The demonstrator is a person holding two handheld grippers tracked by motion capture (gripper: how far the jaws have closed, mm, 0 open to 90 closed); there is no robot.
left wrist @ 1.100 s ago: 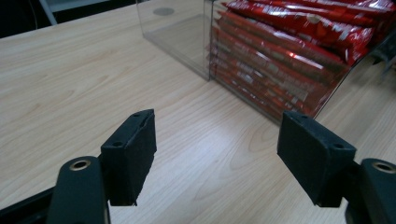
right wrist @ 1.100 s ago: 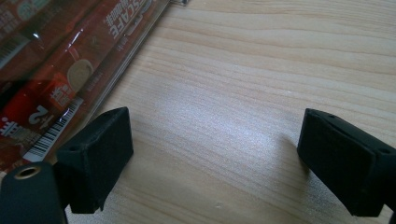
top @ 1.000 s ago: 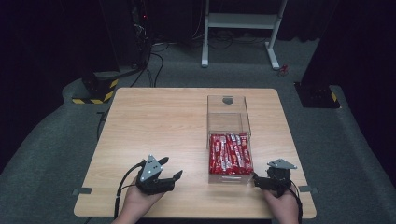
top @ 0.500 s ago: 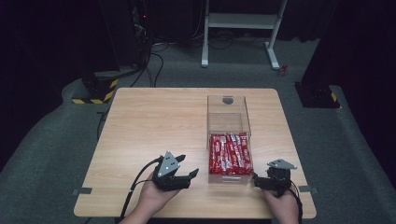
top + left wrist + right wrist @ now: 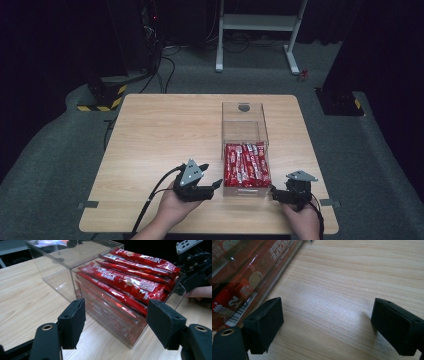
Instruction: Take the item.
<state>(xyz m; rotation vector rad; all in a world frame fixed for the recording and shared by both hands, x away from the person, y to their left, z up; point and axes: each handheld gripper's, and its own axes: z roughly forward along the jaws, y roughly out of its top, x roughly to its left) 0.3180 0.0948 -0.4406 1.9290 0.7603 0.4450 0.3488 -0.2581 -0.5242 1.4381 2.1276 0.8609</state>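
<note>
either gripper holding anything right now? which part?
Nothing held. Left gripper and right gripper are both open, beside the clear box of red packets.

A box point(image 5: 245, 131) sits on the table point(image 5: 165, 130), a bit right of the middle. The packets point(image 5: 246, 164) lie in the near part of the box, side by side. The far part of the box has nothing in it. The left gripper point(image 5: 212, 183) is just left of the box's near end. The right gripper point(image 5: 274, 192) is just right of that end, near the table's front edge.
</note>
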